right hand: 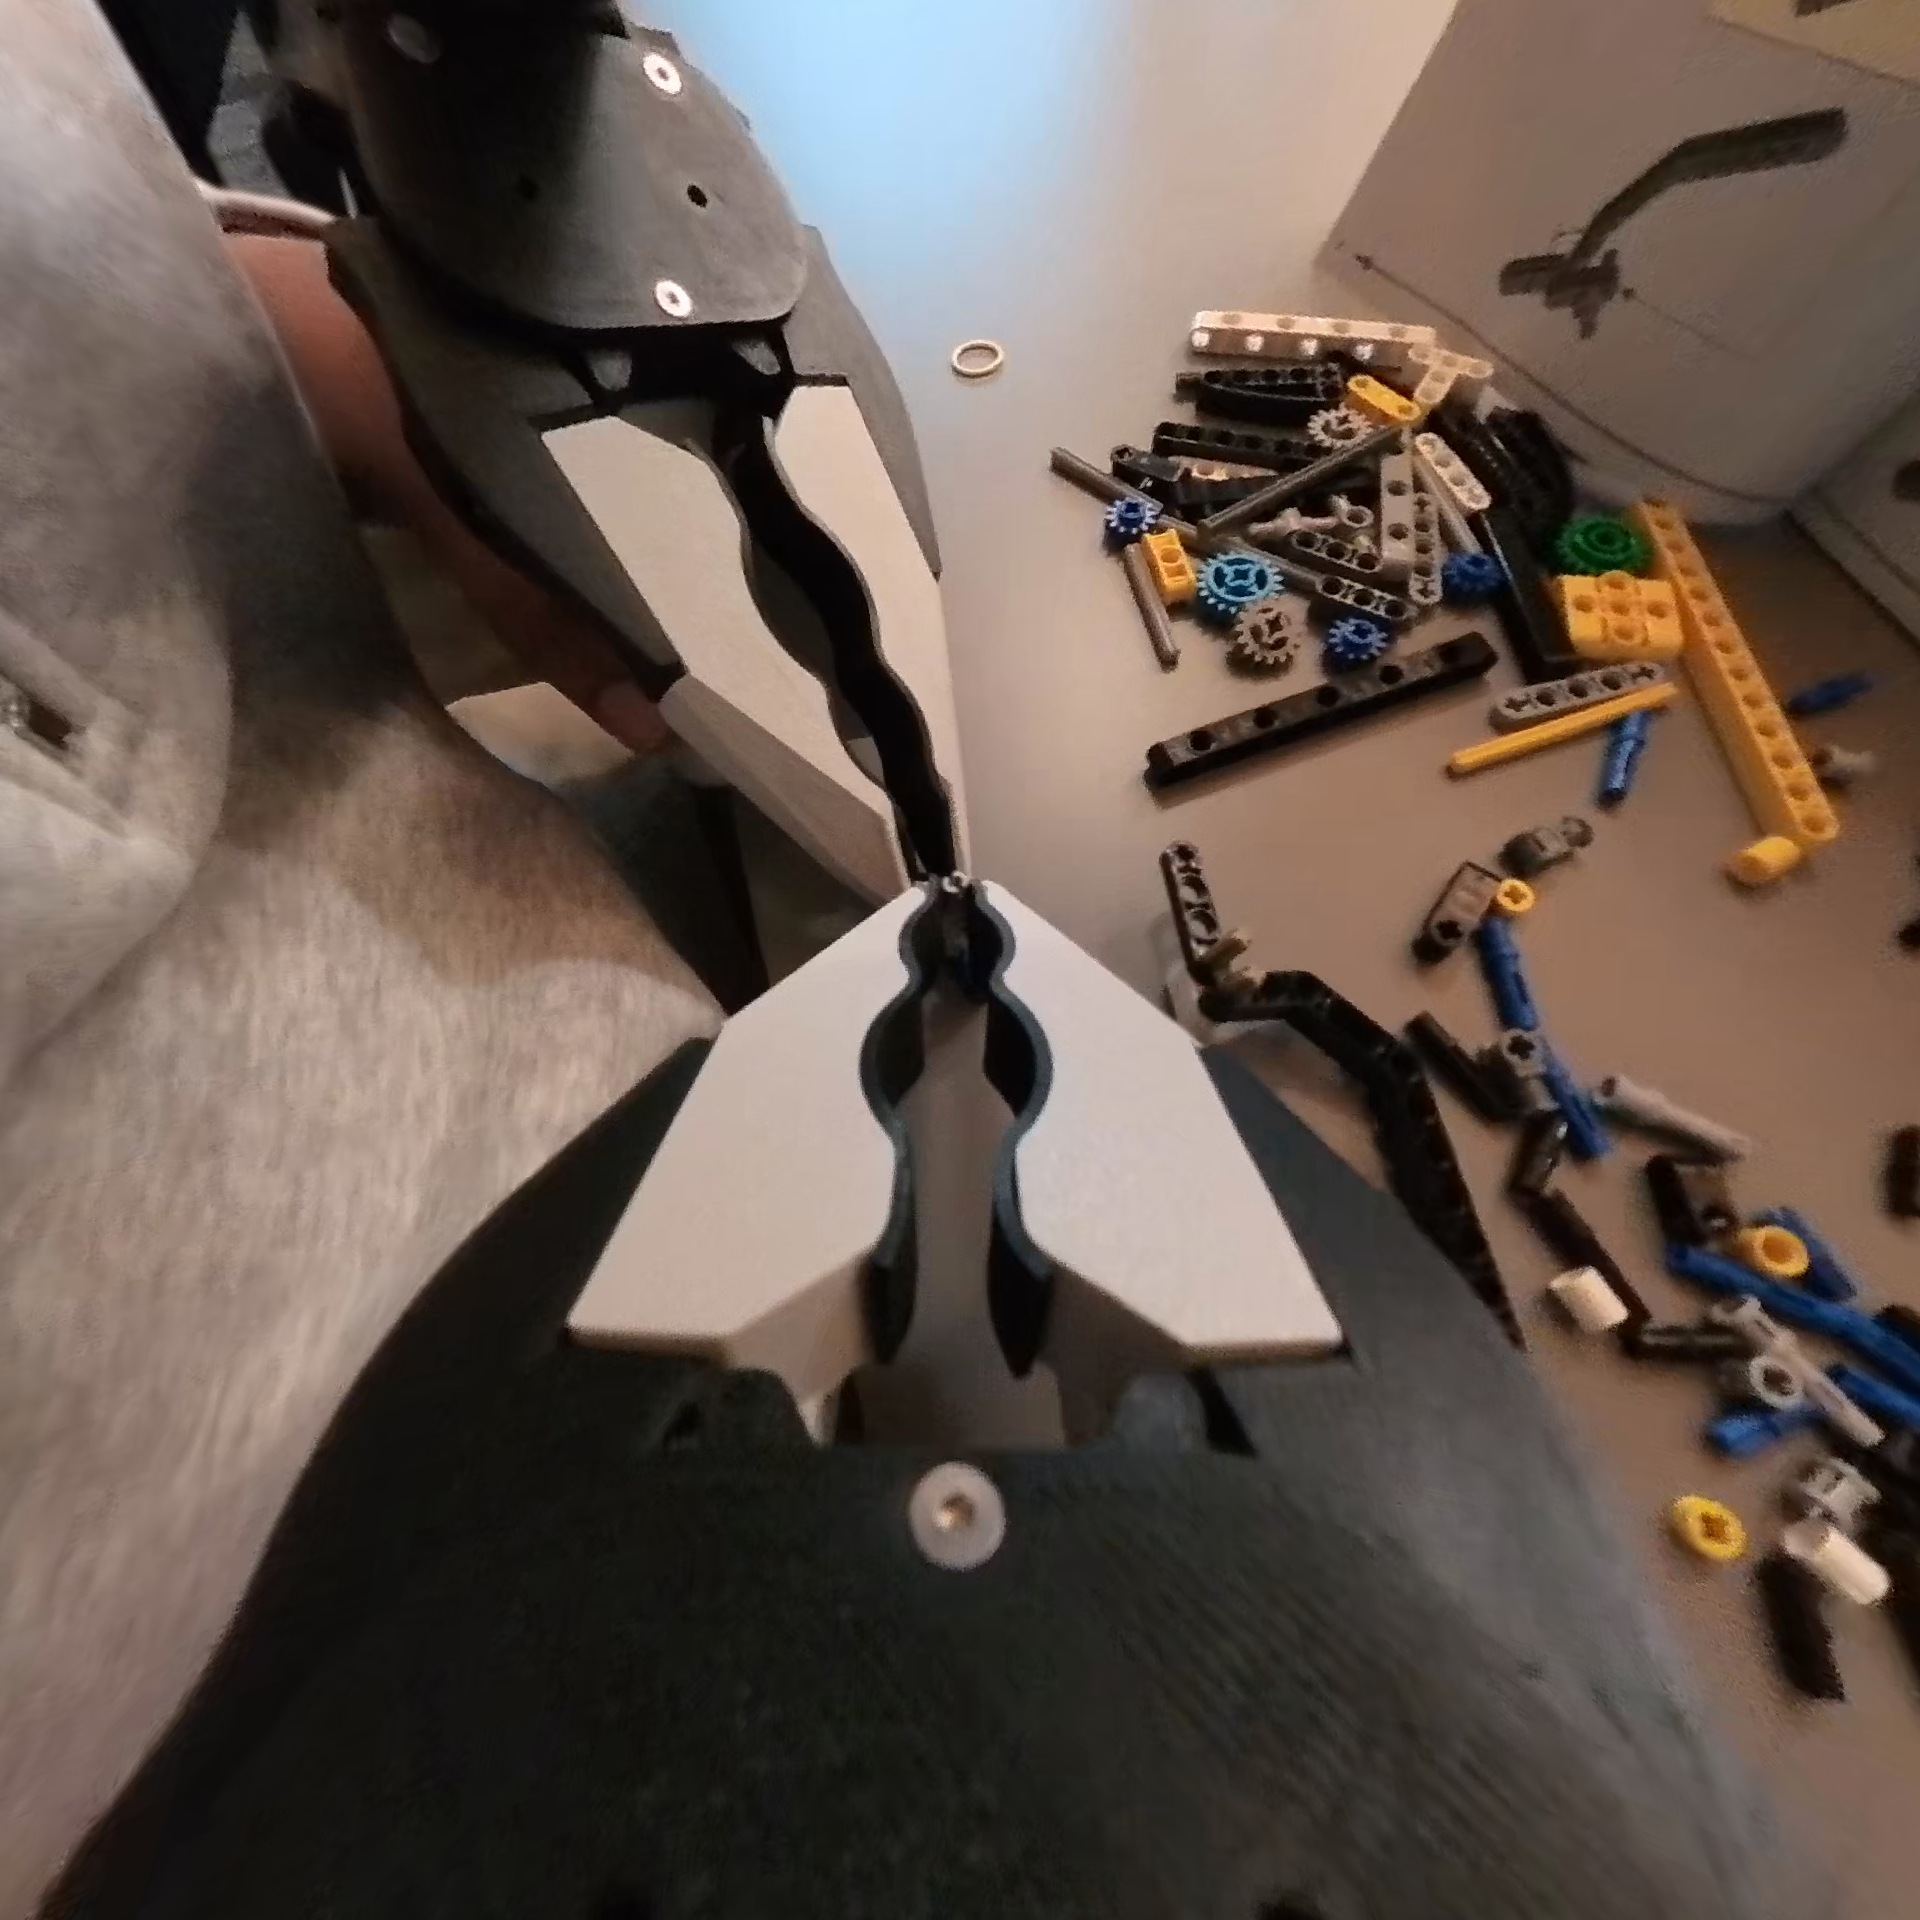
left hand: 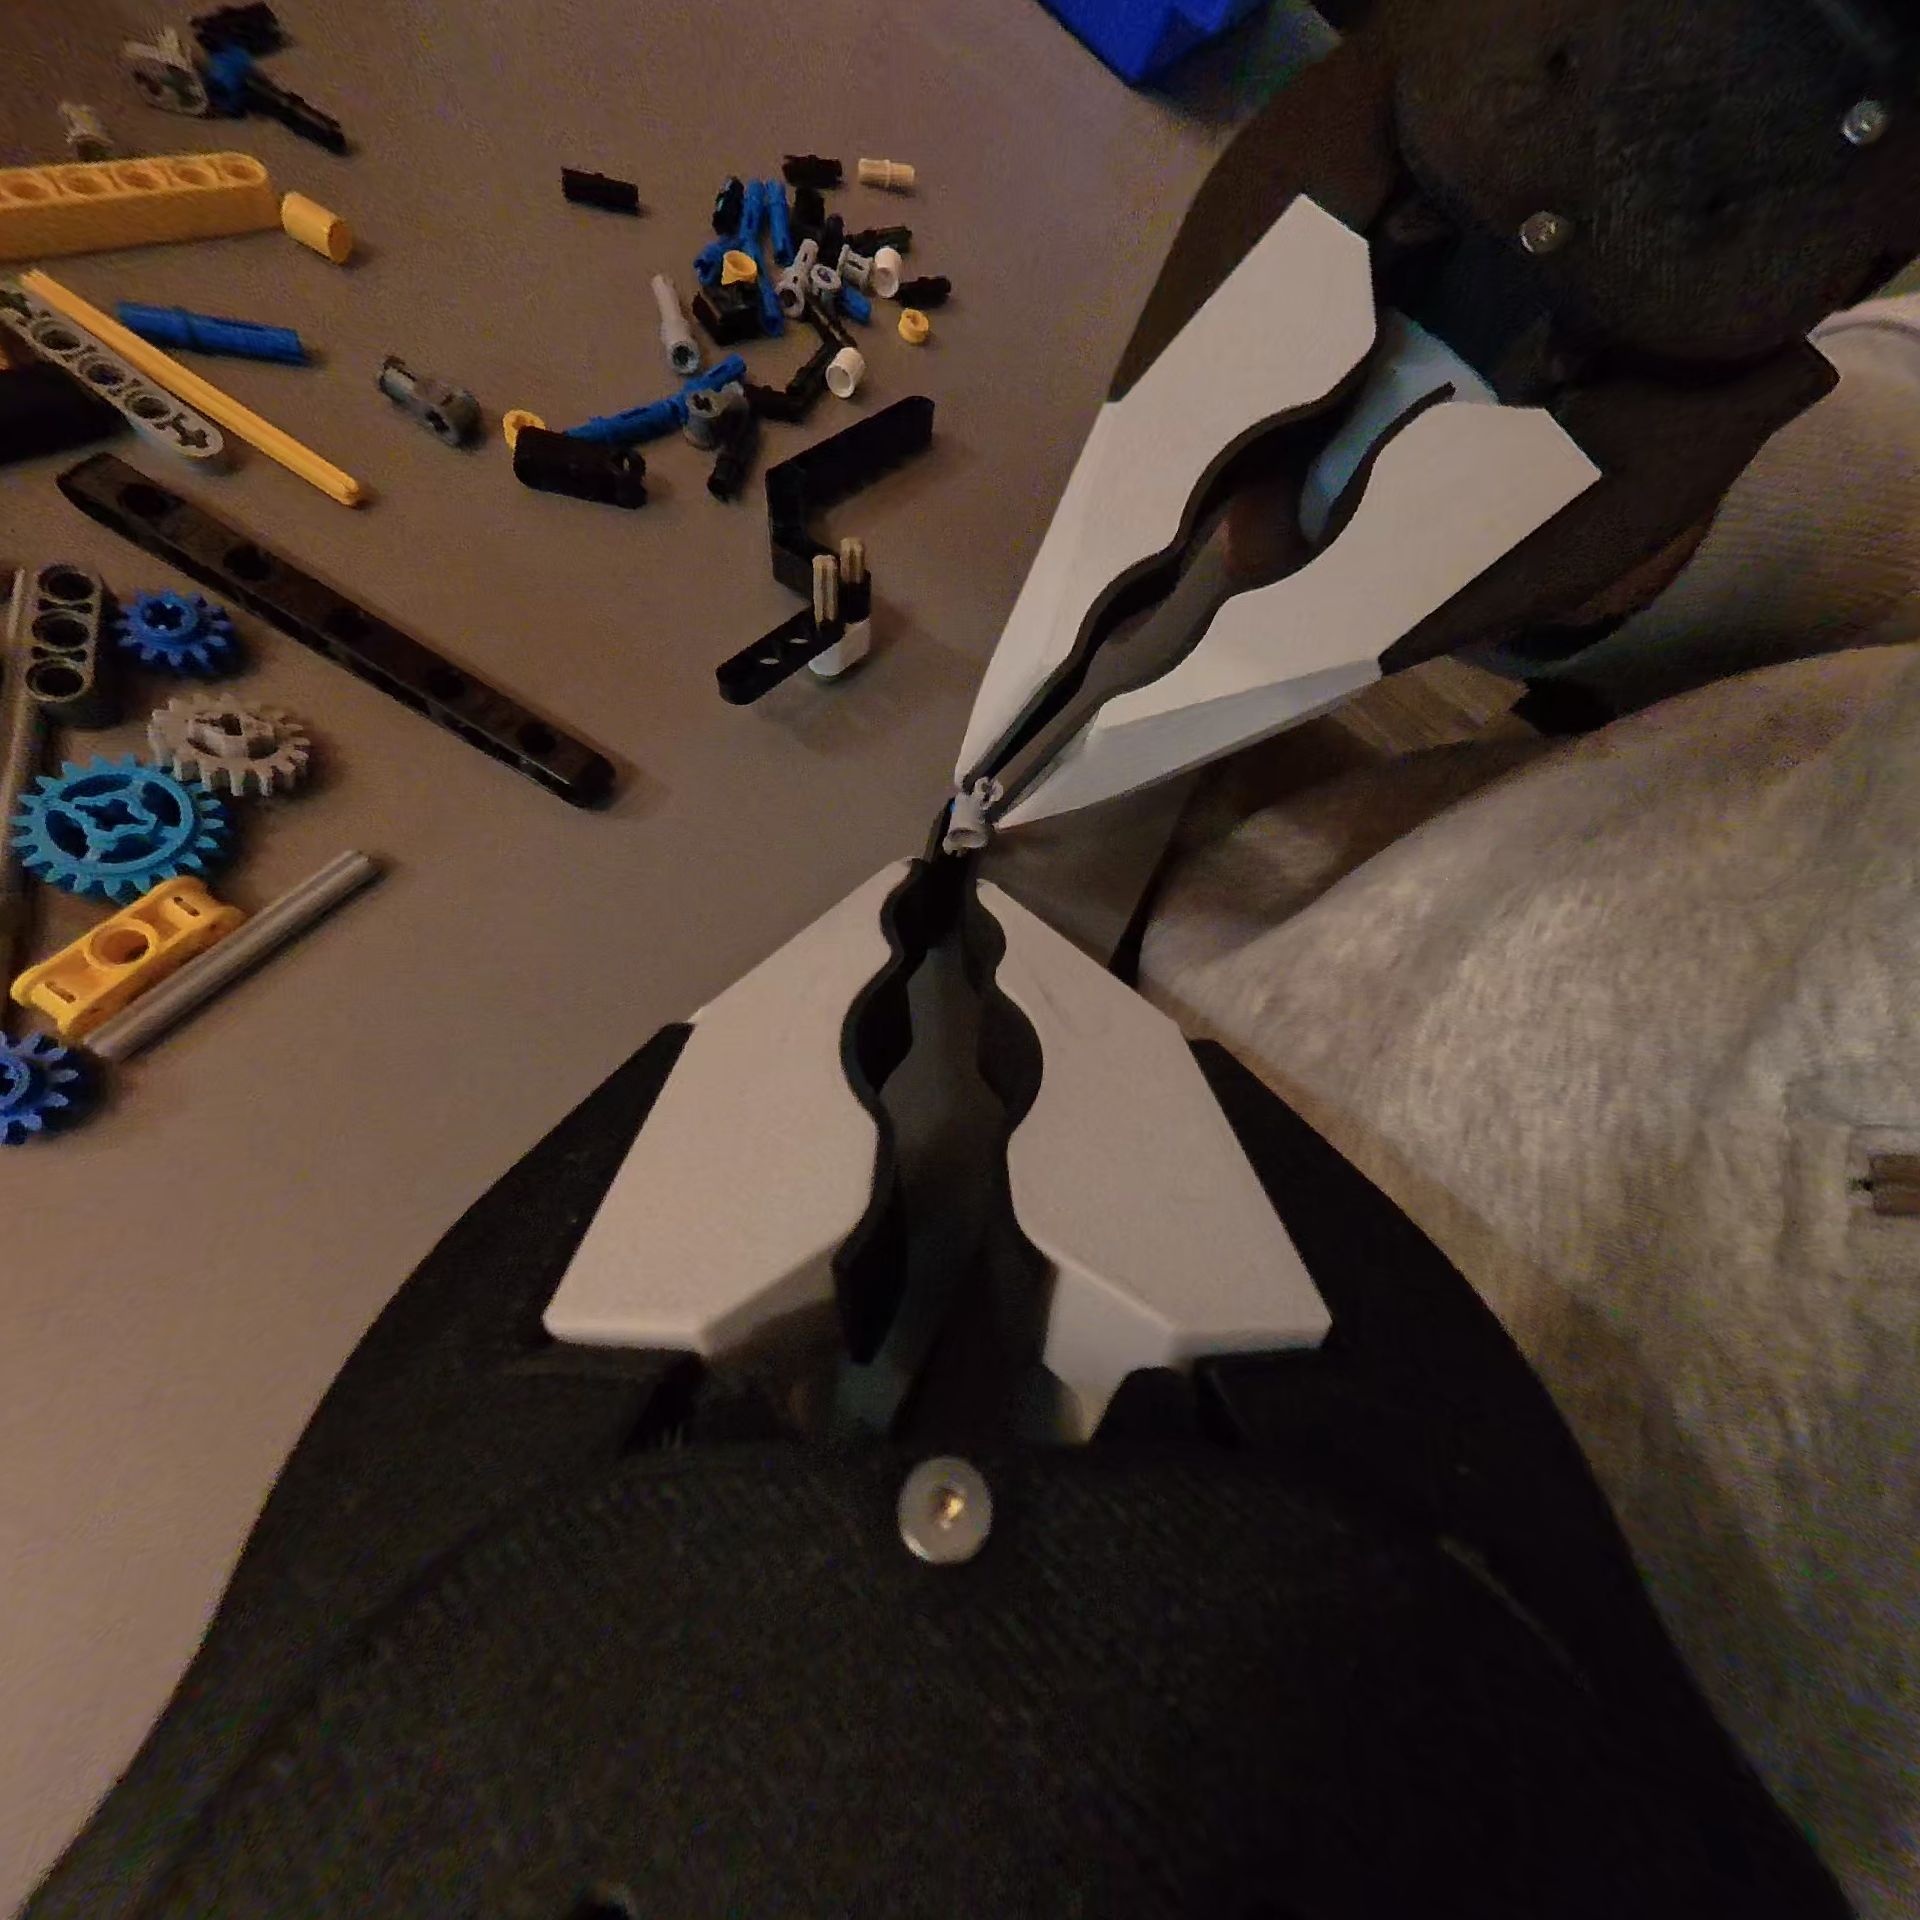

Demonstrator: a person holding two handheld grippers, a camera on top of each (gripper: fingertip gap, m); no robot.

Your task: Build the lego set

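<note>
My left gripper (left hand: 943,871) and my right gripper (right hand: 956,896) meet tip to tip above the grey table (left hand: 520,1299), close to the person's body. The right gripper (left hand: 975,805) comes in from the upper right and is shut on a small grey pin (left hand: 970,821), which sticks out toward the left tips. That pin shows as a grey ring (right hand: 956,886) in the right wrist view, with a dark piece behind it. The left gripper (right hand: 938,857) is shut on a small dark piece, mostly hidden between its black pads.
Loose parts lie on the table: a long black beam (left hand: 332,623), a blue gear (left hand: 114,826), a yellow beam (left hand: 125,203), an angled black beam (left hand: 831,488), a heap of pins (left hand: 790,281) and a pile of beams (right hand: 1403,499). A grey sweater (left hand: 1558,1039) fills the right. My two grippers' fingertips are within a few centimetres of each other. The blue gear (left hand: 114,826) is about equally far from each gripper, around 12 centimetres. It is also in sight in the right wrist view (right hand: 1234,575).
</note>
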